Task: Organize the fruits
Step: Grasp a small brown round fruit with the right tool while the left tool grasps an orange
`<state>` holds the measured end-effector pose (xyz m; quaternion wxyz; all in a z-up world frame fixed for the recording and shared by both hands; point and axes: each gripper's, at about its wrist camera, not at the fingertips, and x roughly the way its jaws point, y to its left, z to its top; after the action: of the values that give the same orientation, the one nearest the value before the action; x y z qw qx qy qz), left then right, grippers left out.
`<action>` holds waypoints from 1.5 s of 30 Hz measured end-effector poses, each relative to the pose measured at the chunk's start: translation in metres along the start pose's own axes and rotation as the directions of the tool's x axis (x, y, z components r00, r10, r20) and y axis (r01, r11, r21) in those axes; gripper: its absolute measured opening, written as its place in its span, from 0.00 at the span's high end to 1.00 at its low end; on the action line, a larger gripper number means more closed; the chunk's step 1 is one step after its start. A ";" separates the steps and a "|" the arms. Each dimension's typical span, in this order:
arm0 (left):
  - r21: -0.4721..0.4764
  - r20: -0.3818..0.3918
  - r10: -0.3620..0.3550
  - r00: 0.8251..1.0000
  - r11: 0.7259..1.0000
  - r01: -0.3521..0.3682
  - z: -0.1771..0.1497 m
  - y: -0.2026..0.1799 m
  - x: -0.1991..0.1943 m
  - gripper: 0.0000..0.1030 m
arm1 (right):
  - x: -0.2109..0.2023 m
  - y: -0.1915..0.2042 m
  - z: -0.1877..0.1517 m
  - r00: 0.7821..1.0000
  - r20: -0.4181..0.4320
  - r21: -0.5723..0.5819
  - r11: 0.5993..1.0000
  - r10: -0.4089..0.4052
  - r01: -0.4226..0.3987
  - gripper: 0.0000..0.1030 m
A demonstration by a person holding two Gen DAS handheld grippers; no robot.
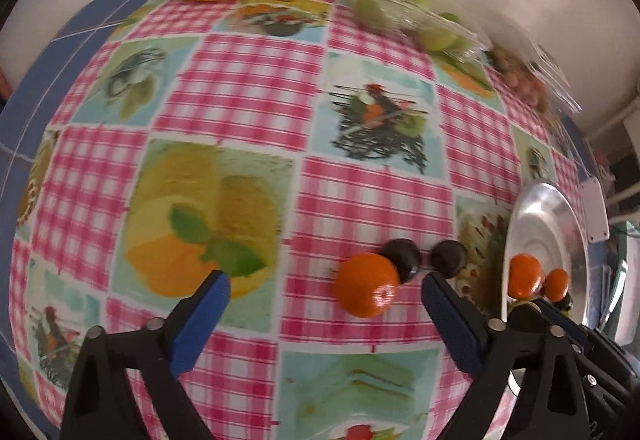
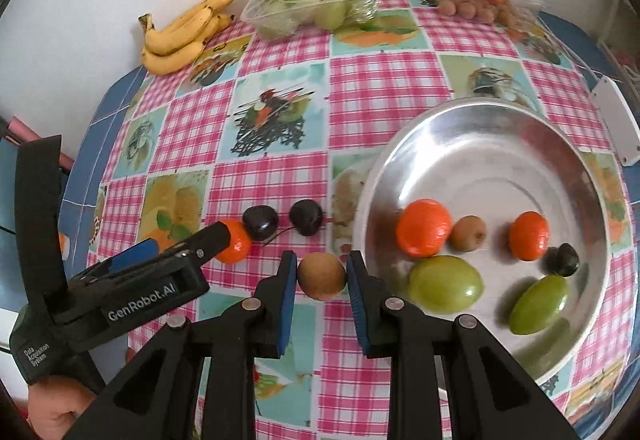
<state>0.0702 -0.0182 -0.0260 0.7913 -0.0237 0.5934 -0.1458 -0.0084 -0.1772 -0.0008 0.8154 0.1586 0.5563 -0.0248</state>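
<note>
- The bowl (image 2: 460, 128) sits on the right of the table (image 2: 380, 80).
- In the bowl: two tangerines (image 2: 424, 227), a small fruit (image 2: 468, 233) between them, two plums (image 2: 445, 284) nearer the camera, and a cherry (image 2: 564, 259) at right.
- Left of the bowl, on the table: two cherries (image 2: 306, 217), then a tangerine (image 2: 236, 246).
- A round fruit (image 2: 321, 276) sits before the cherries, just left of the bowl.
- Along the wall behind: bananas (image 2: 180, 36) at left, a tray (image 2: 312, 6) at centre, a punnet (image 2: 480, 0) at right.
</note>
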 end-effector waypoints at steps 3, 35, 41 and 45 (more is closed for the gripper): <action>0.032 -0.007 -0.012 1.000 0.999 0.013 -0.003 -0.008 0.004 0.18 | -0.003 -0.006 -0.001 1.000 0.000 0.005 1.000 -0.002 0.002 0.74; 0.031 -0.025 -0.048 0.999 0.998 0.049 -0.005 -0.017 0.011 0.57 | -0.008 -0.024 -0.003 1.000 0.002 0.047 0.999 0.007 -0.007 0.74; 0.017 -0.030 -0.057 0.998 0.998 0.058 -0.006 -0.015 0.011 0.58 | -0.010 -0.025 -0.003 1.000 0.006 0.054 0.998 0.015 -0.015 0.74; -0.015 -0.050 -0.085 0.995 0.996 0.084 -0.008 -0.010 0.013 0.58 | -0.010 -0.026 -0.003 1.000 0.006 0.060 0.998 0.018 -0.018 0.74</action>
<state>0.0638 -0.0297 -0.0380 0.7691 -0.0500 0.6125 -0.1759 -0.0210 -0.2024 0.0015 0.8121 0.1878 0.5514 -0.0346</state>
